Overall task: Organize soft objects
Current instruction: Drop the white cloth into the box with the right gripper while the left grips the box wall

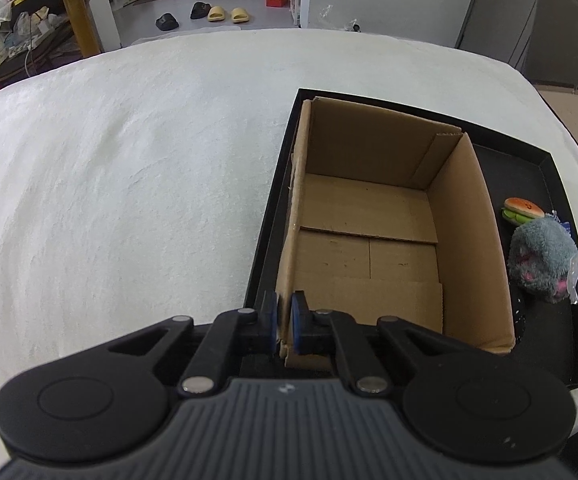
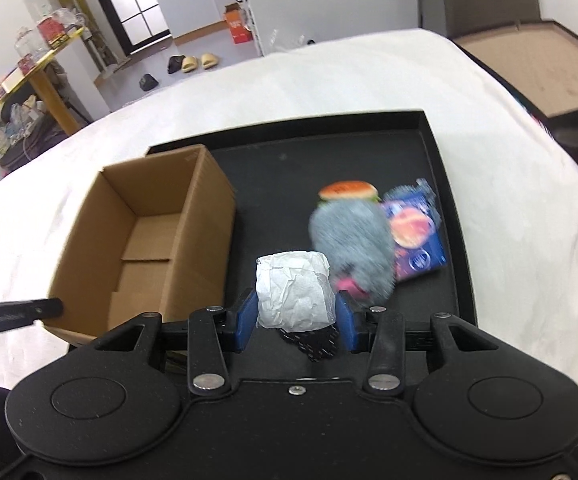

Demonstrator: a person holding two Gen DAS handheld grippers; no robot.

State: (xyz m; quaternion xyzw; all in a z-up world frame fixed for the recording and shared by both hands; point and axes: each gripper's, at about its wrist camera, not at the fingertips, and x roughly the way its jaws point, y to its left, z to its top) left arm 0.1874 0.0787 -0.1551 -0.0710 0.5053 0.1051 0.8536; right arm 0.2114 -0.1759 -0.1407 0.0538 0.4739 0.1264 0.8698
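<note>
Here, the cardboard box (image 1: 369, 240) is sitting empty; the left gripper (image 1: 285, 320) is pinching its near wall; the right gripper (image 2: 296, 320) is clasping a white tissue bundle (image 2: 295, 290) beside the box; grey plush (image 2: 351, 240), burger toy (image 2: 348, 191) and blue packet (image 2: 417, 240) are waiting further right.

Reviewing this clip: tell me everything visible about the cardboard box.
The cardboard box is plain brown corrugated card, open-topped and empty, its bottom flaps folded flat inside. It stands upright at the left end of the black tray, which lies on a white cloth. The left gripper has its jaws closed on the box's near left wall, pinching the rim. The soft toys lie outside it, on the tray to its right.
</note>
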